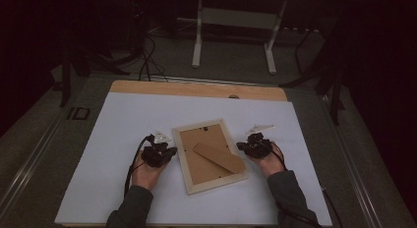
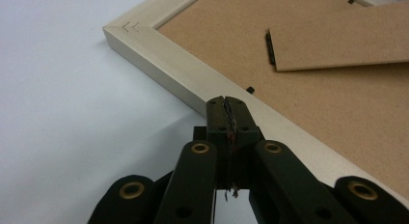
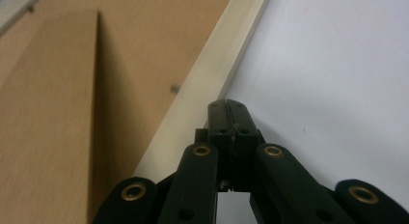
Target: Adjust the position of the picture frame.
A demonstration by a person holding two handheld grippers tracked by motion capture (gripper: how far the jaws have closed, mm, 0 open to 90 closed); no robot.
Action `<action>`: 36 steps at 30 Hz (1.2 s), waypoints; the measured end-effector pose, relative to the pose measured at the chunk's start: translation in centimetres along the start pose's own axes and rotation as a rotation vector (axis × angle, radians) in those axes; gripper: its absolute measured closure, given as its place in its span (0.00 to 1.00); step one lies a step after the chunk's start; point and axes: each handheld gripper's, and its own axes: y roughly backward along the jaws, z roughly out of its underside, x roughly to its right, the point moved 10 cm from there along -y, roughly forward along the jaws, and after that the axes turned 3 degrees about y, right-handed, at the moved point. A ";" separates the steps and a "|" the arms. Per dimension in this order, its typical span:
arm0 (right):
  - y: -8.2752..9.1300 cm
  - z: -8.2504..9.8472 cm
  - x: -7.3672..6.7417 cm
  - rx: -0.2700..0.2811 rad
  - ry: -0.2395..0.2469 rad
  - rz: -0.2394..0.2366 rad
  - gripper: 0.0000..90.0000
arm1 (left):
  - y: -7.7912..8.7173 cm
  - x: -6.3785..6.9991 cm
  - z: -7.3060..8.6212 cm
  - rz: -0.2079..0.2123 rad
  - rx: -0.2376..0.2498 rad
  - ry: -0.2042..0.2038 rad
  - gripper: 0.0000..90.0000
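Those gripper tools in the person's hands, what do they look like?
Each of the left gripper and right gripper is black, with a pale three-cornered plate on top and a trailing black cable. Up close, jointed black links carry brass-ringed pivots. The person's sleeves are dark grey.

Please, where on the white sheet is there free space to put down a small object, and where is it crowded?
The white sheet is bare along its far strip beyond the picture frame, and in its left part outside the left gripper. The near-right corner is small. The middle is crowded: the frame lies there, with the right gripper close at its other side.
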 end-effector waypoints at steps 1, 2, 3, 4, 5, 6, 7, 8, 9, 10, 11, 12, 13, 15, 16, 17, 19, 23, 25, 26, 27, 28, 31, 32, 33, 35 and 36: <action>0.1 0.3 -0.1 -0.005 0.000 -0.002 1.00 | 0.0 0.0 0.1 0.000 -0.007 -0.003 1.00; 0.2 0.6 -0.2 -0.007 0.004 -0.005 1.00 | -0.1 0.0 0.2 0.000 -0.012 -0.005 1.00; 0.3 0.8 -0.4 -0.009 0.006 -0.007 1.00 | -0.1 0.1 0.3 0.005 -0.017 -0.012 1.00; 0.4 1.1 -0.5 -0.012 0.012 -0.006 1.00 | -0.1 0.2 0.3 0.012 -0.020 -0.017 1.00; 0.5 1.4 -0.7 -0.010 0.013 -0.011 1.00 | 0.0 0.3 0.4 0.015 -0.026 -0.028 1.00; 0.6 1.7 -0.8 -0.012 0.020 -0.014 1.00 | 0.1 0.4 0.5 0.019 -0.030 -0.037 1.00; 0.8 2.0 -0.9 -0.017 0.023 -0.014 1.00 | 0.1 0.6 0.6 0.024 -0.028 -0.042 1.00; 1.0 2.4 -1.0 -0.019 0.026 -0.018 1.00 | 0.2 0.6 0.6 0.029 -0.028 -0.043 1.00; 1.1 2.7 -1.2 -0.020 0.030 -0.023 1.00 | 0.3 0.7 0.8 0.034 -0.028 -0.043 1.00; 1.3 3.0 -1.3 -0.026 0.034 -0.022 1.00 | 0.3 0.8 0.9 0.034 -0.030 -0.043 1.00; 1.4 3.3 -1.3 -0.027 0.036 -0.023 1.00 | 0.3 0.9 1.0 0.037 -0.032 -0.042 1.00; 1.5 3.5 -1.4 -0.029 0.036 -0.025 1.00 | 0.3 1.0 1.2 0.043 -0.034 -0.041 1.00; 1.7 3.8 -1.5 -0.031 0.037 -0.028 1.00 | 0.4 1.0 1.4 0.044 -0.037 -0.040 1.00; 1.9 4.1 -1.6 -0.027 0.040 -0.033 1.00 | 0.4 1.2 1.7 0.051 -0.041 -0.034 1.00; 2.0 4.2 -1.7 -0.026 0.042 -0.038 1.00 | 0.4 1.2 1.8 0.054 -0.048 -0.038 1.00; 2.1 4.3 -1.8 -0.025 0.043 -0.039 1.00 | 0.3 1.2 1.9 0.060 -0.060 -0.042 1.00; 2.3 4.5 -2.0 -0.016 0.036 -0.053 1.00 | 0.0 1.1 2.0 0.063 -0.070 -0.041 1.00; 2.6 4.8 -2.4 -0.014 0.037 -0.061 1.00 | -0.3 1.0 2.2 0.063 -0.082 -0.050 1.00; 2.7 5.0 -2.7 -0.017 0.039 -0.072 1.00 | -0.4 1.1 2.2 0.065 -0.083 -0.050 1.00; 2.7 5.1 -2.7 -0.017 0.039 -0.074 1.00 | -0.4 1.1 2.2 0.064 -0.083 -0.051 1.00; 2.7 5.1 -2.7 -0.014 0.040 -0.076 1.00 | -0.4 1.1 2.2 0.065 -0.084 -0.051 1.00; 2.7 5.1 -2.8 -0.014 0.038 -0.077 1.00 | -0.4 1.0 2.1 0.065 -0.084 -0.050 1.00; 2.7 5.1 -2.8 -0.009 0.035 -0.076 1.00 | -0.5 0.9 2.0 0.068 -0.084 -0.028 1.00; 2.7 5.1 -2.8 -0.009 0.035 -0.075 1.00 | -0.6 0.8 2.0 0.067 -0.084 -0.025 1.00; 2.7 5.1 -2.8 -0.010 0.034 -0.074 1.00 | -0.6 0.7 1.9 0.066 -0.085 -0.021 1.00; 2.7 5.1 -2.9 -0.012 0.033 -0.071 1.00 | -0.9 0.6 1.6 0.061 -0.082 -0.013 1.00; 2.7 5.1 -2.9 -0.013 0.036 -0.069 1.00 | -1.0 0.5 1.4 0.055 -0.083 -0.009 1.00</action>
